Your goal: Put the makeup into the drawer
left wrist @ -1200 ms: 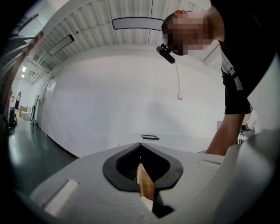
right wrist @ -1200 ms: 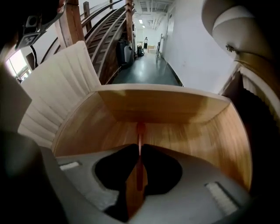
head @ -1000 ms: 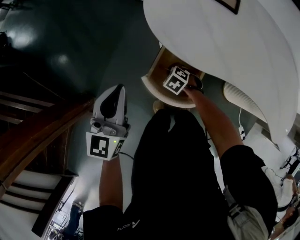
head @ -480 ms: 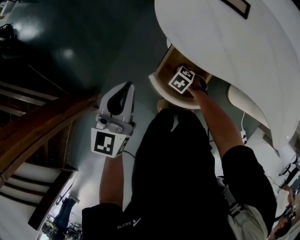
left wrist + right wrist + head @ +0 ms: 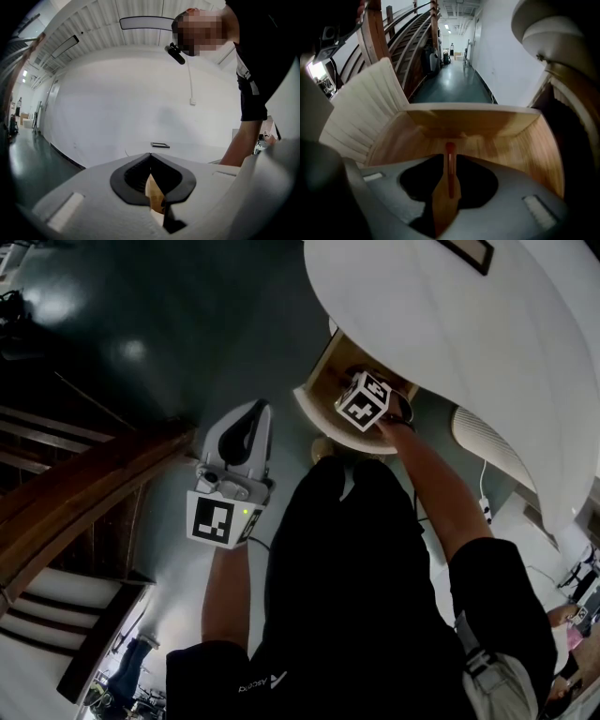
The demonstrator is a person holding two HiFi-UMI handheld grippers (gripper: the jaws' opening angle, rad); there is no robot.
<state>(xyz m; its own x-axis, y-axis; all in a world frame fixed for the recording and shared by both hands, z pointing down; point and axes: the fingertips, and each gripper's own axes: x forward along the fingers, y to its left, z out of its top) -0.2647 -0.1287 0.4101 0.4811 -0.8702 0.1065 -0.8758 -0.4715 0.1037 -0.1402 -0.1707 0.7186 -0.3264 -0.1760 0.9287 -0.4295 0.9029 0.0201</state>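
Observation:
An open wooden drawer (image 5: 317,401) sticks out under the white round tabletop (image 5: 450,324). My right gripper (image 5: 446,157) points steeply down into it, and only its marker cube (image 5: 364,401) shows in the head view. A slim red makeup tube (image 5: 449,168) lies in the gap between its jaws over the drawer's wooden floor (image 5: 520,150). The jaws are opening and the pads stand clear of the tube. My left gripper (image 5: 251,413) is held out level to the left, away from the drawer, with its tips (image 5: 150,157) together and nothing in them.
A wooden staircase and handrail (image 5: 84,502) run along the left over the dark green floor (image 5: 141,324). A white ribbed panel (image 5: 365,108) flanks the drawer. The person's dark clothing (image 5: 356,596) fills the lower middle of the head view.
The right gripper's cube stays over the drawer and barely shifts. The left gripper holds its place. The head view has swung slightly.

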